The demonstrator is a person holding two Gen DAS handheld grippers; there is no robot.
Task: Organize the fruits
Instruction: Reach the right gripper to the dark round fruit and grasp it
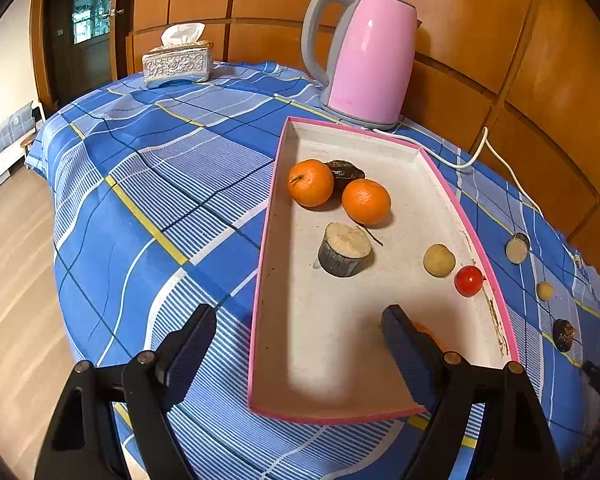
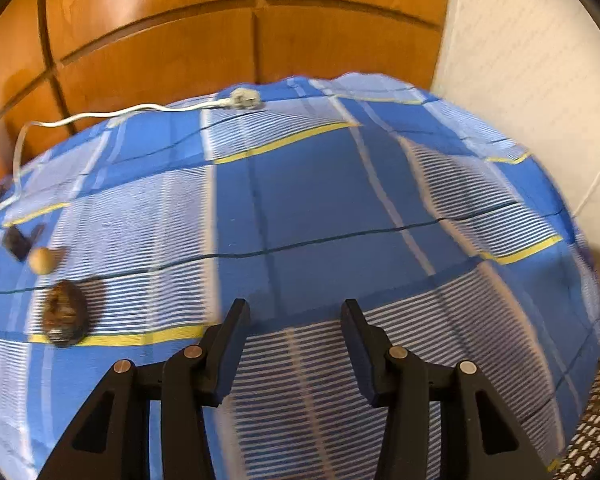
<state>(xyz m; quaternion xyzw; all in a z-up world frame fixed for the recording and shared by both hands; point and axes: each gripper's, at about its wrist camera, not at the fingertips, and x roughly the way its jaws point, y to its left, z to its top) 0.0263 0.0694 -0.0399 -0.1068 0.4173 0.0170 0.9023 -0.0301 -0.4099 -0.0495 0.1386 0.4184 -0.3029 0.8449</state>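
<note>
A pink-rimmed tray (image 1: 476, 216) with a white floor holds two oranges (image 1: 310, 182) (image 1: 366, 201), a dark fruit (image 1: 344, 171), a cut cane stub (image 1: 345, 249), a tan round fruit (image 1: 439, 260) and a red cherry tomato (image 1: 469, 280). My left gripper (image 1: 300, 312) is open over the tray's near end, one finger outside the left rim. Something orange (image 1: 430, 334) peeks from behind the other finger. On the cloth right of the tray lie a cane piece (image 1: 517, 248), a small tan ball (image 2: 42, 260) and a dark brown fruit (image 2: 65, 314). My right gripper (image 2: 295, 306) is open and empty over bare cloth, to their right.
A pink kettle (image 1: 370, 56) stands behind the tray; its white cord (image 2: 100, 114) and plug (image 2: 244, 99) lie along the back edge. A tissue box (image 1: 178, 62) sits at the far left. Wood panelling backs the table. The floor drops off to the left.
</note>
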